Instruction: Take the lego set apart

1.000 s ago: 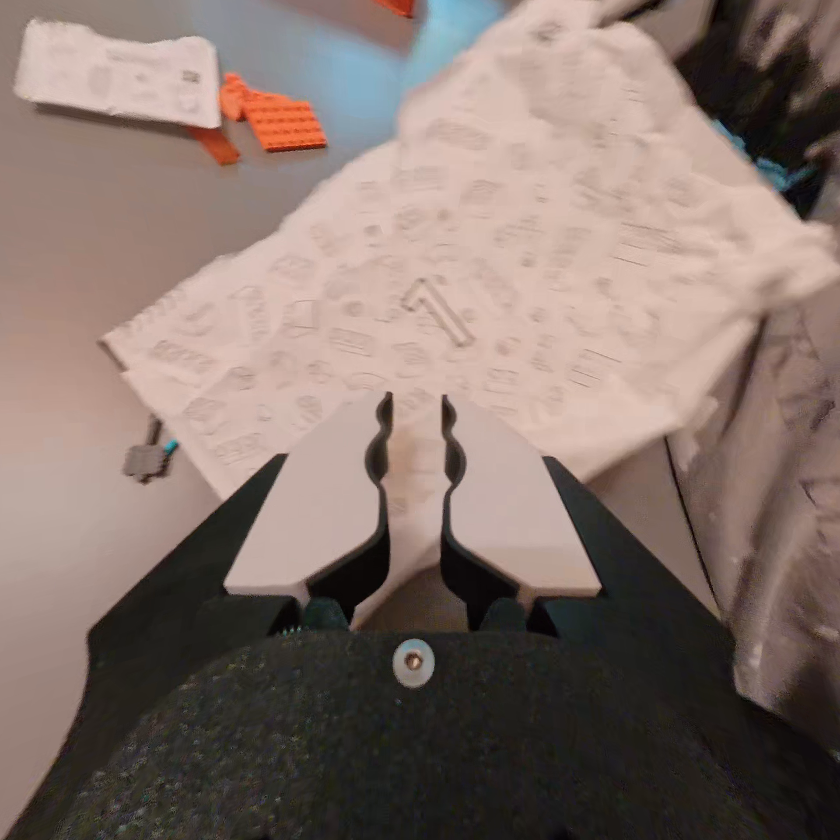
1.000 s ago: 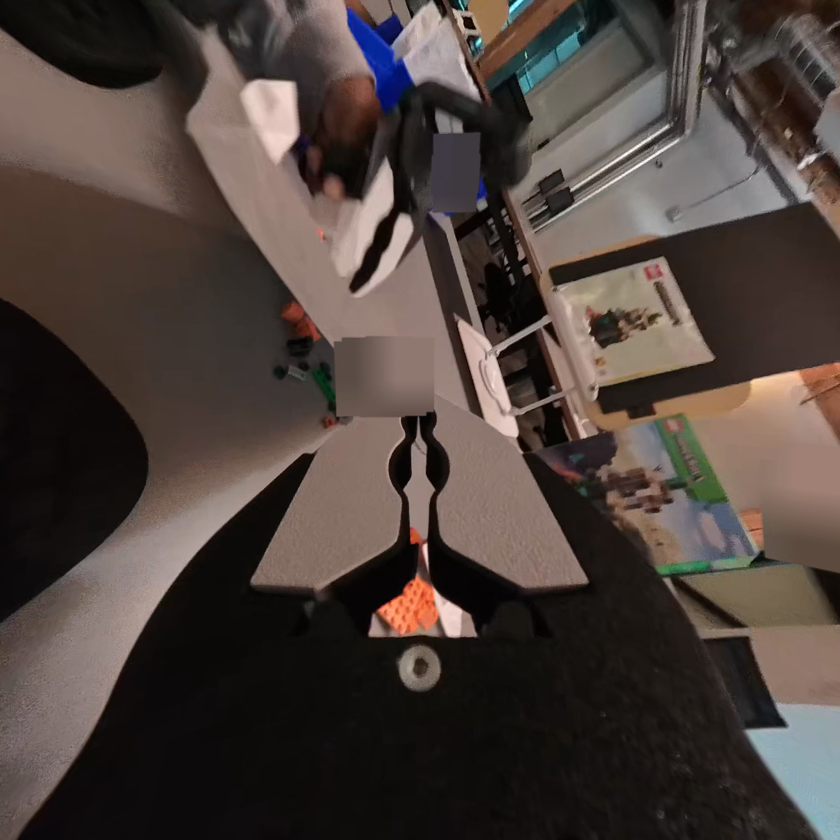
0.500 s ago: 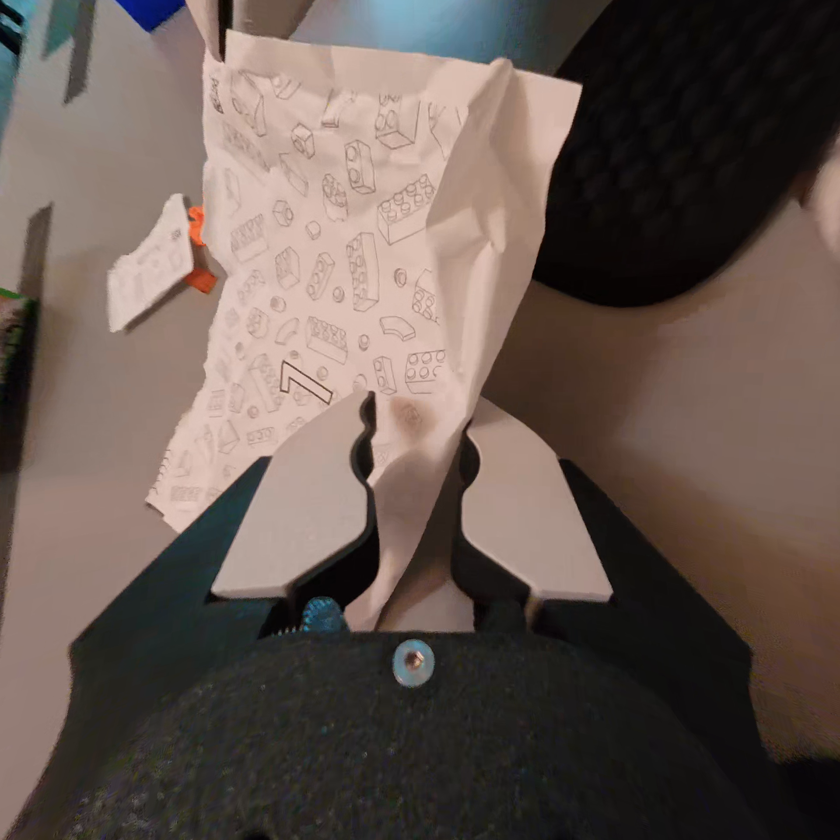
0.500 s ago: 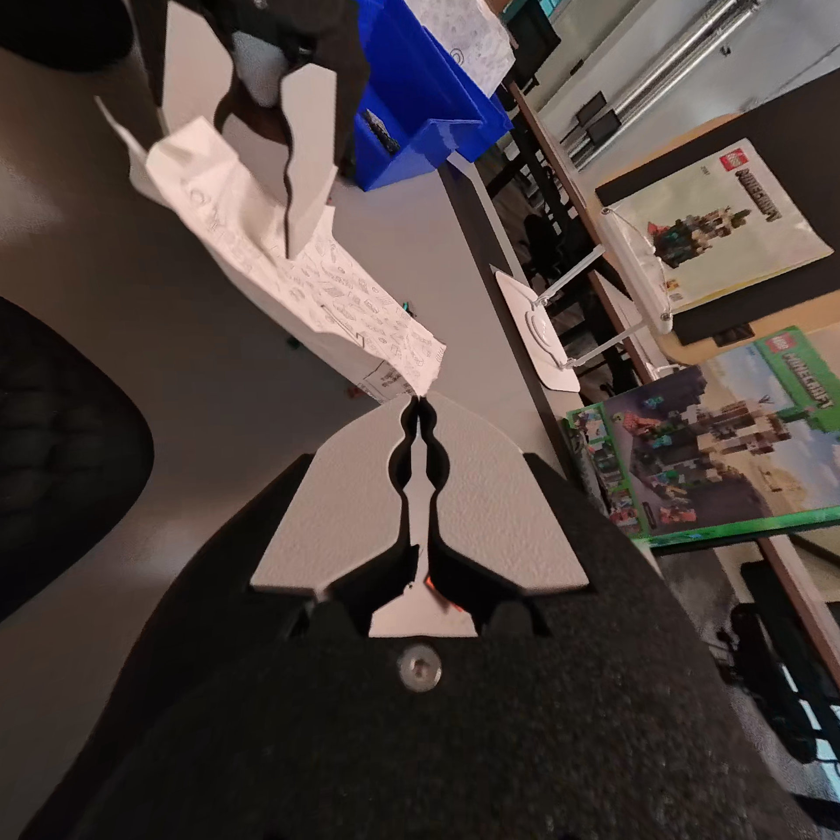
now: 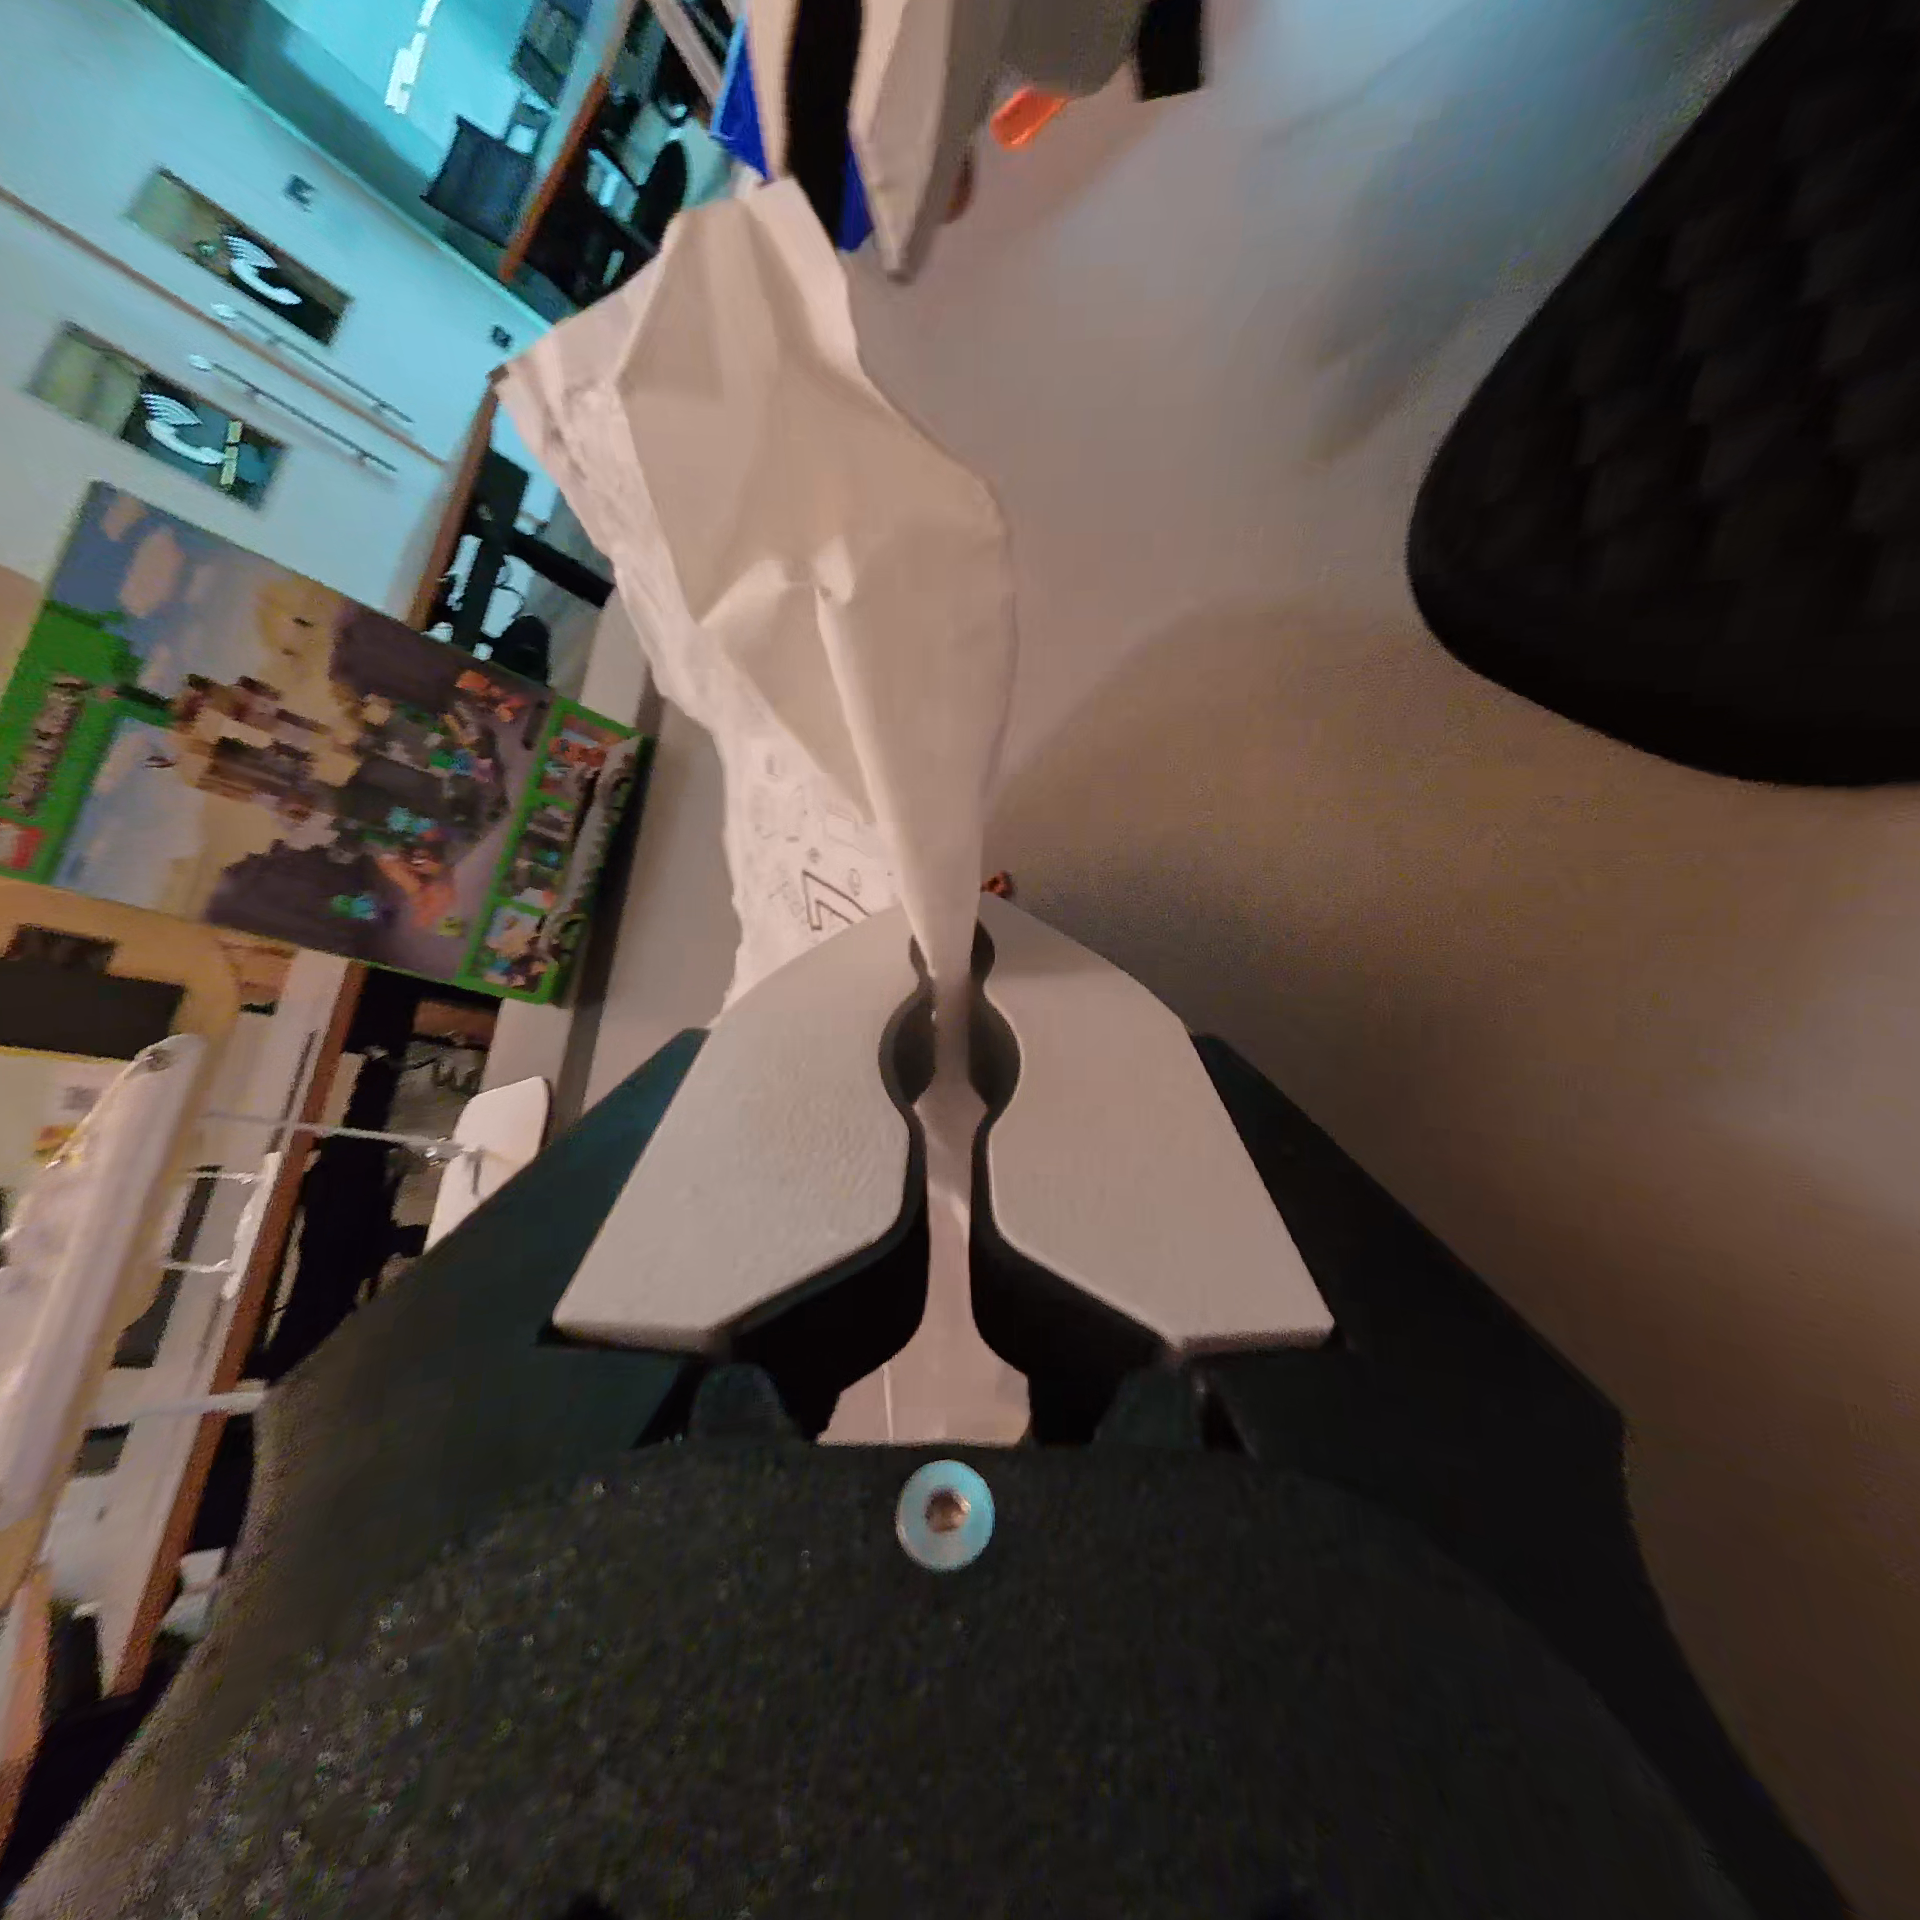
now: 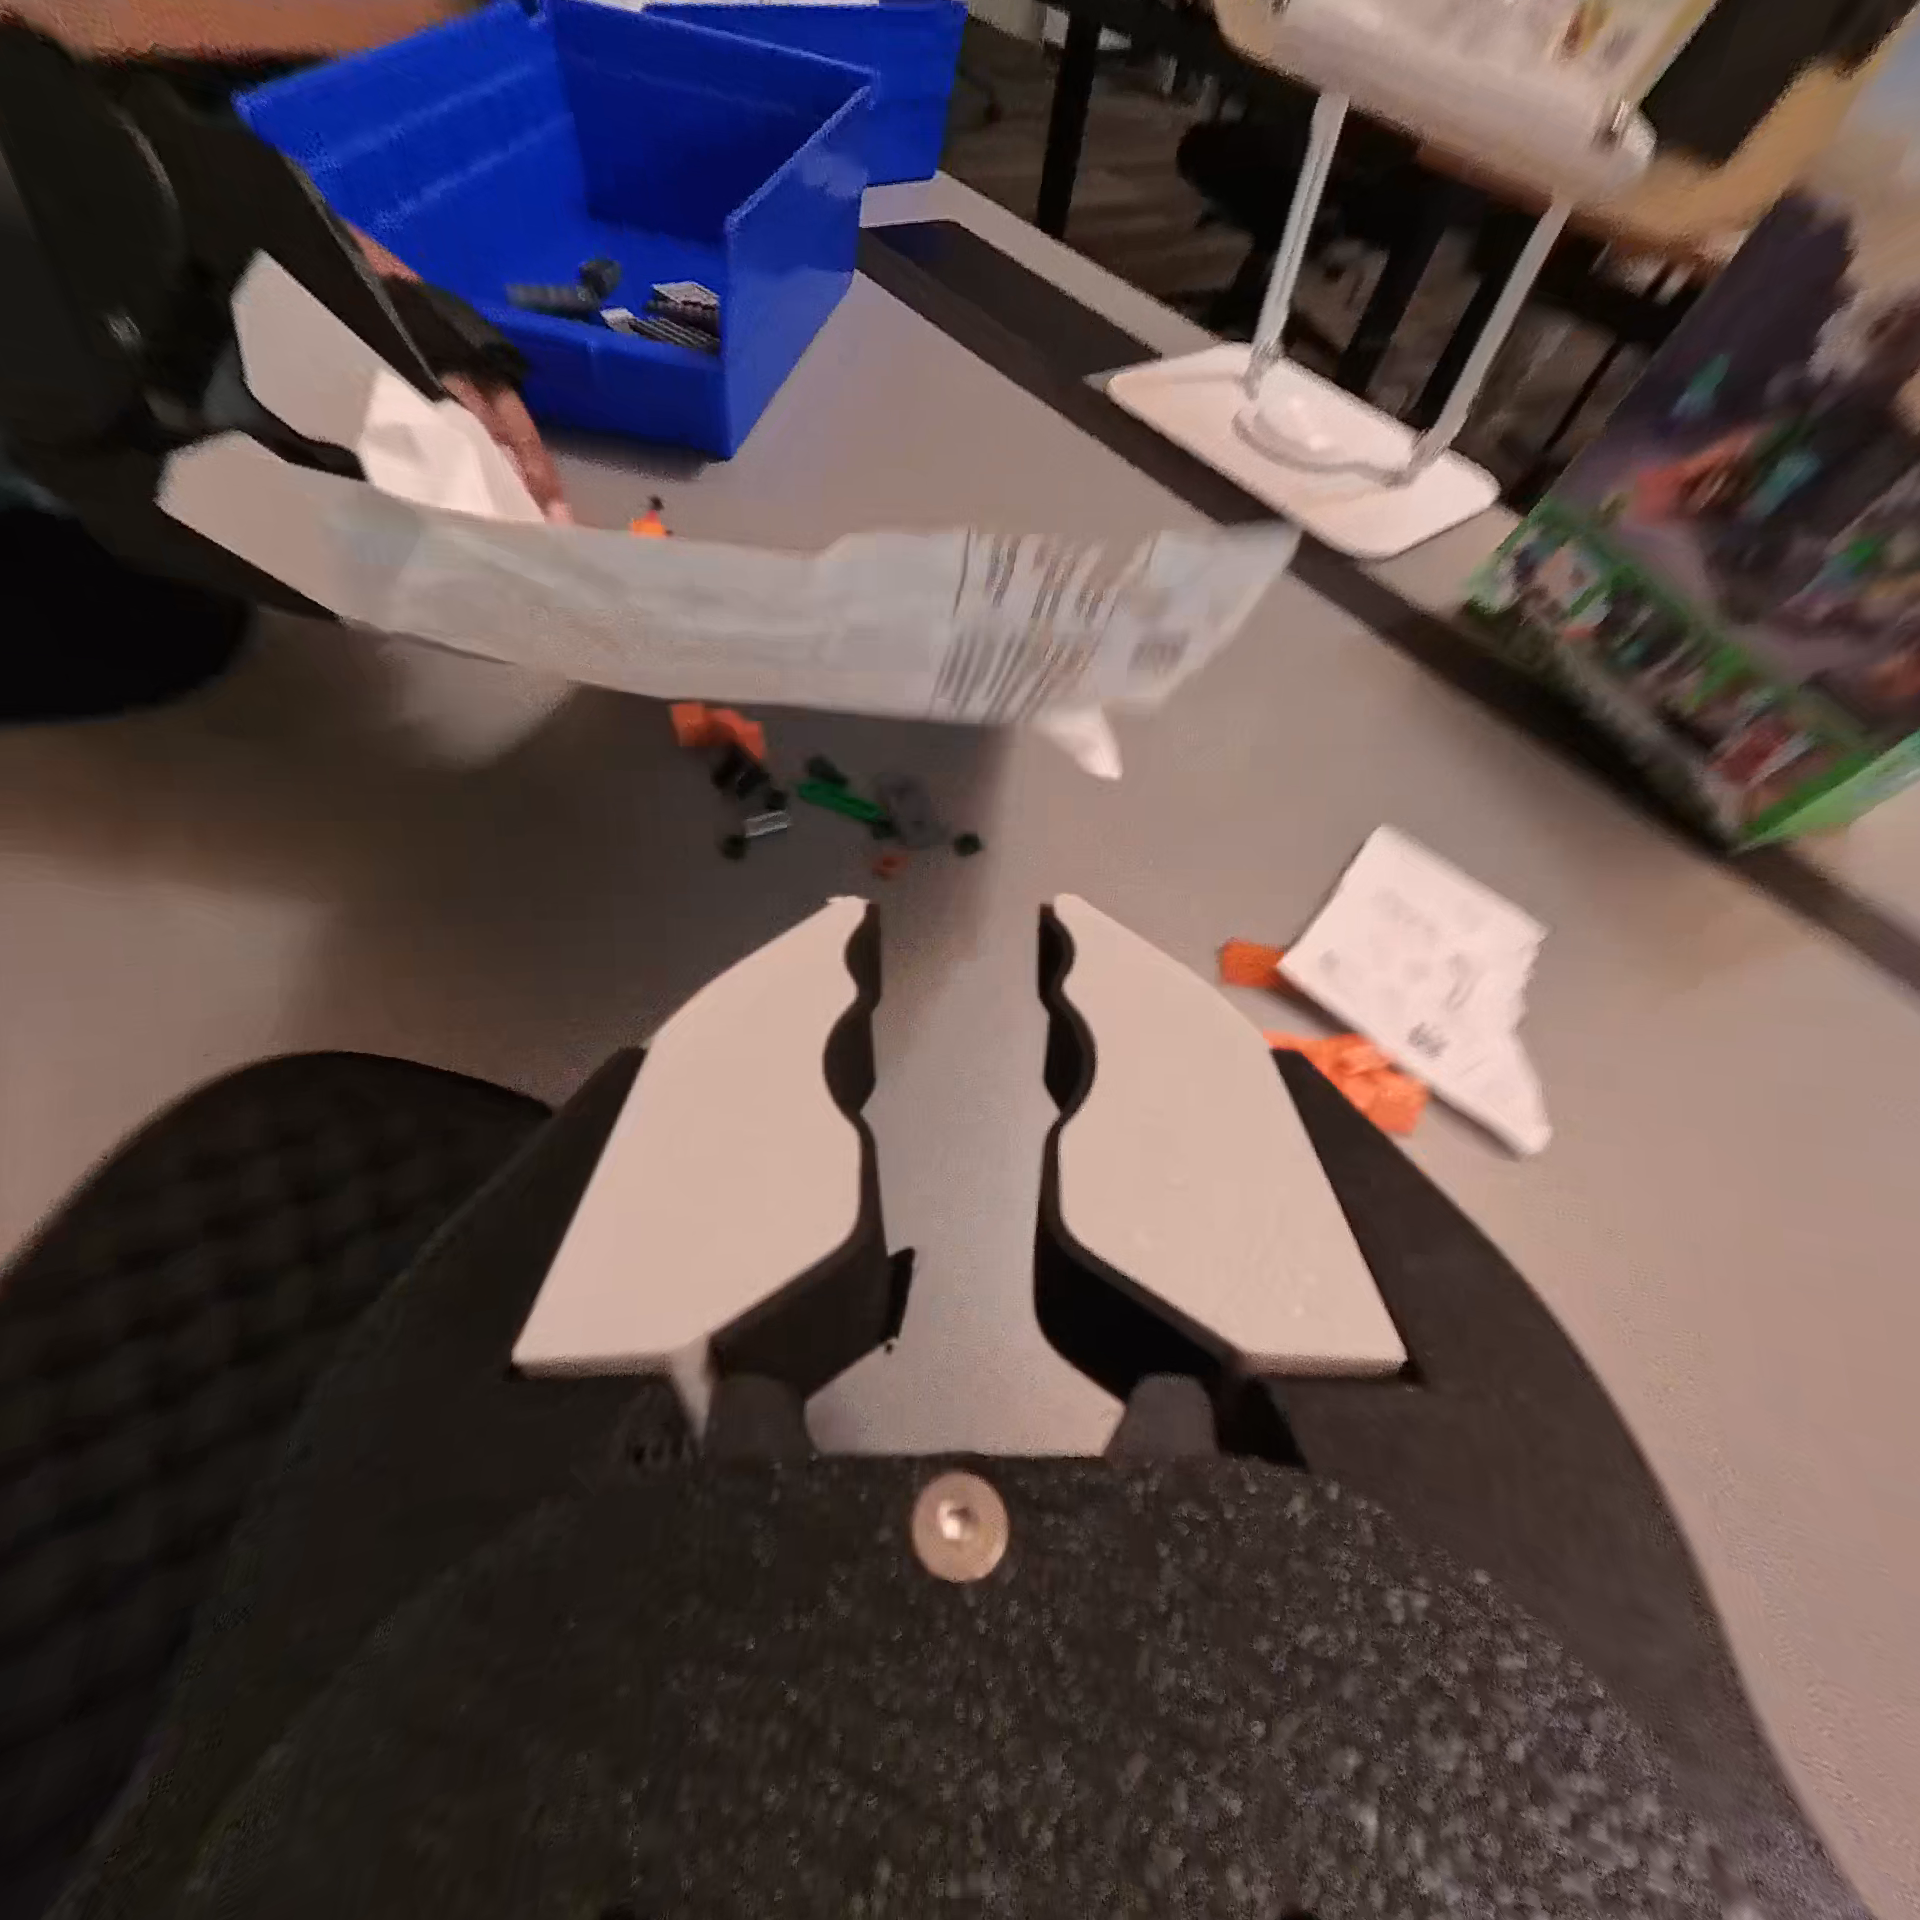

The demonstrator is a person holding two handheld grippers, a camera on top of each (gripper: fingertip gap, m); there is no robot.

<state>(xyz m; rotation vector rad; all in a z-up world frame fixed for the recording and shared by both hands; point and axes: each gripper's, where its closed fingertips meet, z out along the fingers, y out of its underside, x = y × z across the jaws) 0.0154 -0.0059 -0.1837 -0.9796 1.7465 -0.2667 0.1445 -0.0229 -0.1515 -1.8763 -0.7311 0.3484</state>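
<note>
My left gripper [image 5: 951, 951] is shut on a fold of a white printed paper bag [image 5: 831, 582] and holds it up above the grey table [image 5: 1247, 727]. In the right wrist view the bag [image 6: 790, 623] hangs stretched out sideways from the left gripper [image 6: 312, 457], above a scatter of small loose bricks [image 6: 831, 800]. My right gripper [image 6: 956, 914] is open with nothing between its fingers, low over the table and short of the bricks. It also shows at the top of the left wrist view [image 5: 894, 125].
A torn white paper scrap [image 6: 1423, 966] lies on orange plates [image 6: 1351, 1070] to the right. A blue bin [image 6: 623, 208] with a few dark pieces stands at the back. A set box [image 6: 1714, 582], a white stand [image 6: 1309, 436] and a black mesh pad [image 6: 156, 1299] border the area. The grippers' ends are close to 15 centimeters from one another.
My left fingers closed on the paper bag and lifted it off the table. My right gripper went from shut to open and now points down at the table.
</note>
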